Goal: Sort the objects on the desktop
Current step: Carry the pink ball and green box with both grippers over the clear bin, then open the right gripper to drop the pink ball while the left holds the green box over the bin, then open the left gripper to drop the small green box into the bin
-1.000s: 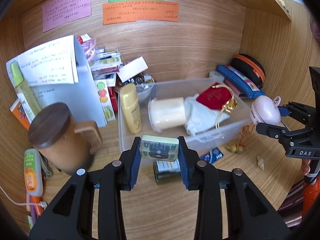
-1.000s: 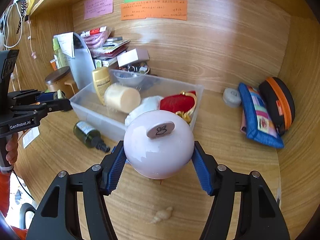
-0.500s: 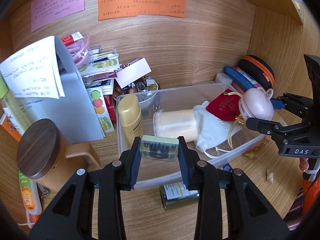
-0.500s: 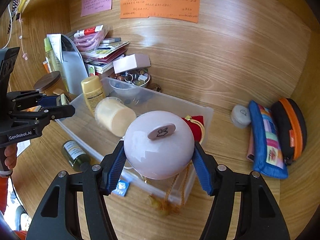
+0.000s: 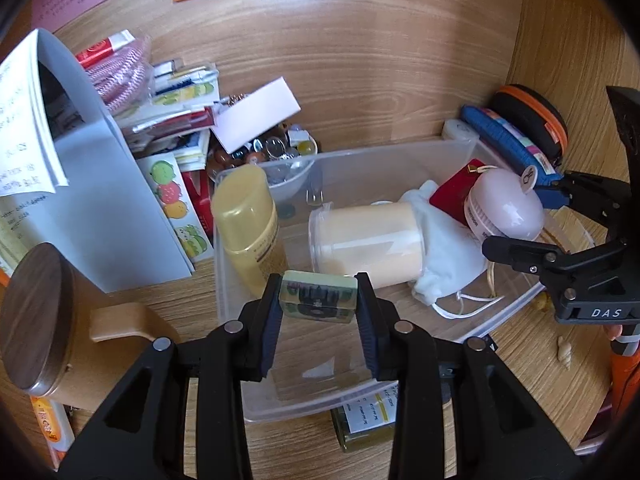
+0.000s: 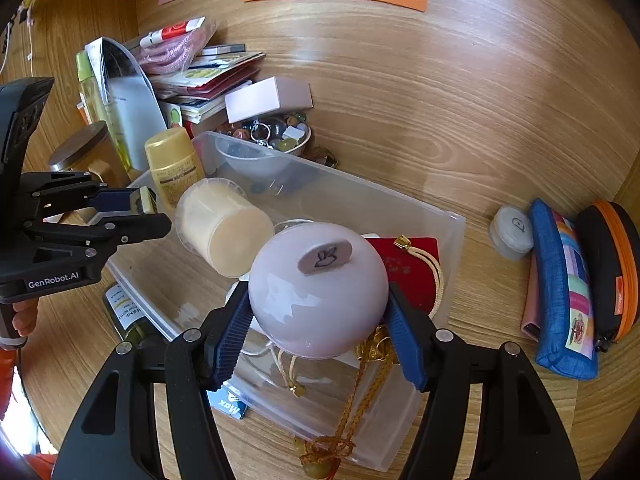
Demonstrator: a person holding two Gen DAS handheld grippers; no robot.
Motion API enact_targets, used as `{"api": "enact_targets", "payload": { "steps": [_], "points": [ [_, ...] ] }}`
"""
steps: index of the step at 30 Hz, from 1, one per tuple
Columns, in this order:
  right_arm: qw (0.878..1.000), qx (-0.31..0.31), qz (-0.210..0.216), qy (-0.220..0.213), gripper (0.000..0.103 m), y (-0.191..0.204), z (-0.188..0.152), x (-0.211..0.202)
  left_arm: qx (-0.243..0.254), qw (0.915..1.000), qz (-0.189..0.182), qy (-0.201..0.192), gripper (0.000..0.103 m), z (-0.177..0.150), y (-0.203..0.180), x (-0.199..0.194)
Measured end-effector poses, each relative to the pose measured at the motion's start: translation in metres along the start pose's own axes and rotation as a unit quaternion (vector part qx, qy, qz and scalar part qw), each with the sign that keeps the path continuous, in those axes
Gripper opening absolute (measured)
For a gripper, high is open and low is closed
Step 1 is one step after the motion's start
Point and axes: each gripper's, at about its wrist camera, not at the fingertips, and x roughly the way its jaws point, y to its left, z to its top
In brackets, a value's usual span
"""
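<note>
My left gripper (image 5: 319, 300) is shut on a small green rectangular block (image 5: 319, 297) and holds it over the near left part of the clear plastic bin (image 5: 400, 152). My right gripper (image 6: 318, 328) is shut on a round pale pink ball-shaped object (image 6: 318, 292) and holds it over the bin's (image 6: 448, 220) right part, above a red pouch (image 6: 416, 272). The ball (image 5: 506, 208) shows at the right of the left wrist view. Inside the bin lie a yellow bottle (image 5: 250, 224), a cream jar (image 5: 368, 240) and a white cloth bag (image 5: 444, 248).
A wooden mug with a dark lid (image 5: 38, 312) and a grey file holder (image 5: 104, 184) stand left. A green bottle (image 5: 364, 420) lies in front of the bin. A blue pouch (image 6: 564, 292), black-orange case (image 6: 612, 268) and small white tin (image 6: 512, 232) sit right. A trinket bowl (image 6: 276, 136) is behind.
Both grippers have moved forward and over the bin with their objects still held. The pink ball now hangs above the red pouch, the green block above the bin's near left.
</note>
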Motion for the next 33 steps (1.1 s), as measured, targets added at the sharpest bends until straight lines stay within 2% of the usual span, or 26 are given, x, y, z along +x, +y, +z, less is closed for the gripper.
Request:
{"api": "enact_targets", "payload": {
  "steps": [6,16,24,27,33],
  "points": [
    [1.000,-0.006,0.000,0.011,0.062,0.004,-0.004,0.010,0.004,0.9999,0.000,0.013,0.034,-0.002,-0.001,0.006],
    [0.999,0.004,0.041,0.023,0.062,0.005,-0.002,0.016,0.011,0.9993,-0.009,0.035,0.034,0.002,-0.002,0.013],
    [0.998,0.014,0.050,0.033,0.068,-0.001,-0.002,0.019,0.033,0.9967,-0.029,0.069,0.035,0.008,-0.002,0.019],
    [0.998,0.015,0.050,0.036,0.068,0.000,0.000,0.020,0.037,0.9960,-0.027,0.077,0.036,0.009,-0.003,0.020],
    [0.997,0.026,0.058,0.032,0.069,-0.004,-0.002,0.014,0.034,0.9972,-0.002,0.066,0.039,0.008,-0.005,0.017]
  ]
}}
